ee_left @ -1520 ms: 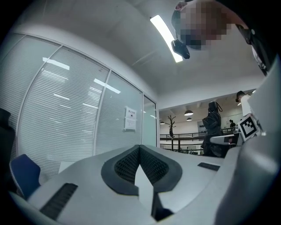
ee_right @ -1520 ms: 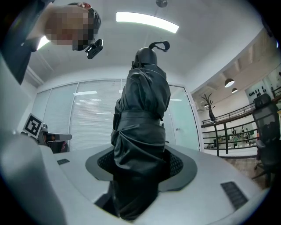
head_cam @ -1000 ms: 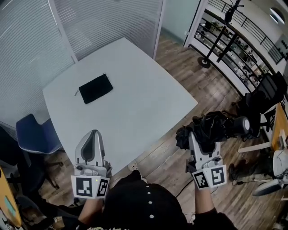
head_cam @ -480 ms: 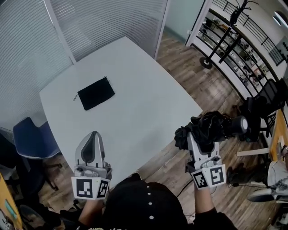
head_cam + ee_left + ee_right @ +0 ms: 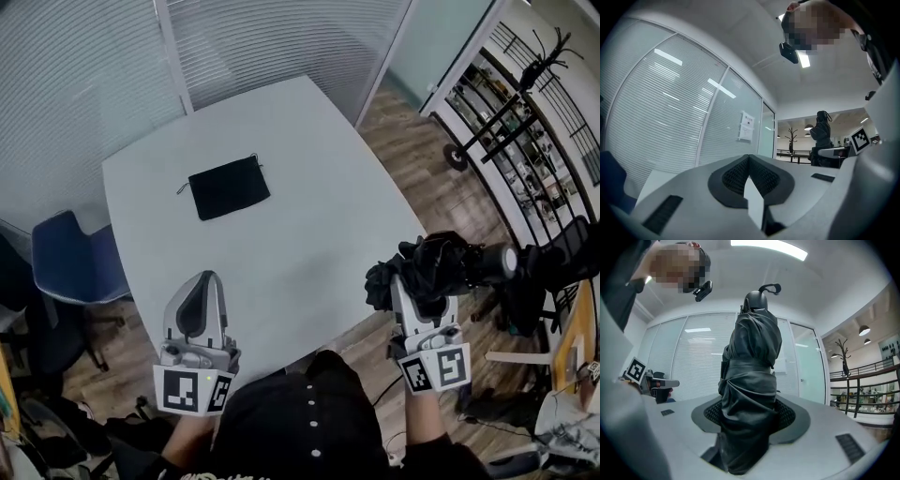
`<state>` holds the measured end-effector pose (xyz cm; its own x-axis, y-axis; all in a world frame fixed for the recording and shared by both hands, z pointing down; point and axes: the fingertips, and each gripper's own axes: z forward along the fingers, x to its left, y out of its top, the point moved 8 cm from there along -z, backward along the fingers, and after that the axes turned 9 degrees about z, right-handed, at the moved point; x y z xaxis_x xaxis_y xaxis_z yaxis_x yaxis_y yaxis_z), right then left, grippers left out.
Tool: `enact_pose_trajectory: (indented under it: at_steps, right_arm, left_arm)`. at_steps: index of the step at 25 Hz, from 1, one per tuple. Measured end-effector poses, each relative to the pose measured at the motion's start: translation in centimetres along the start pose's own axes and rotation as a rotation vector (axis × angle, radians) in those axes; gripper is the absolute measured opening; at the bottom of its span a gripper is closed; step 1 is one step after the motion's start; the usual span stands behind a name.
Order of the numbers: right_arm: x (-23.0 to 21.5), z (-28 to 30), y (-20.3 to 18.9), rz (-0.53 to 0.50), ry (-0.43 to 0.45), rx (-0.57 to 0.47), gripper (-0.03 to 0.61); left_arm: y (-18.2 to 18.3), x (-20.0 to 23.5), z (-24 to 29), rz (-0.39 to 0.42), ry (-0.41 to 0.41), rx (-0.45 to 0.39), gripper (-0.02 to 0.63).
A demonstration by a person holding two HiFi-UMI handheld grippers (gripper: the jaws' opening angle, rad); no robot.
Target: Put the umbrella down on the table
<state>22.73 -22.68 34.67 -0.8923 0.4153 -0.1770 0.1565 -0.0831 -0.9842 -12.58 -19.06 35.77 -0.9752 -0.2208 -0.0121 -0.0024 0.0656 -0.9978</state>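
Two grippers in view. The right gripper (image 5: 417, 291) (image 5: 747, 416) has its jaws clamped on the folded black fabric umbrella (image 5: 441, 267) (image 5: 751, 362). The pads grip the bunched canopy low down, and the rest of it stands up past the jaws with the strap loop on top in the right gripper view. In the head view the umbrella hangs in the air off the near right edge of the white rounded-corner desk (image 5: 309, 216), above the wooden plank floor (image 5: 422, 169). It is not on the desk. Its lower folds probably clear the desk edge, but the angle is too steep to be sure.

The left gripper (image 5: 202, 286) (image 5: 749, 161) has its jaws together with nothing between them, and it sits at the desk's near left corner.

A flat black zip pouch (image 5: 229, 187) lies on the desk toward the far left corner, well apart from both grippers. A blue chair (image 5: 75, 267) stands at the desk's left edge.
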Motion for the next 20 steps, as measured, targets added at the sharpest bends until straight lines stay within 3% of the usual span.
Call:
enact_pose_trajectory:
  at_steps: [5, 9, 20]
  right_arm:
    - [-1.8, 2.9, -0.4, 0.009, 0.098, 0.014, 0.259]
    - [-2.6, 6.7, -0.9, 0.004, 0.210, 0.054, 0.259]
    - [-4.2, 13.8, -0.8, -0.098, 0.522, 0.147, 0.258]
  left_arm:
    - [0.1, -0.5, 0.0, 0.030, 0.098, 0.003, 0.015]
    - [0.4, -0.5, -0.4, 0.037, 0.223, 0.015, 0.015]
    - [1.7, -3.6, -1.1, 0.062, 0.476, 0.029, 0.015]
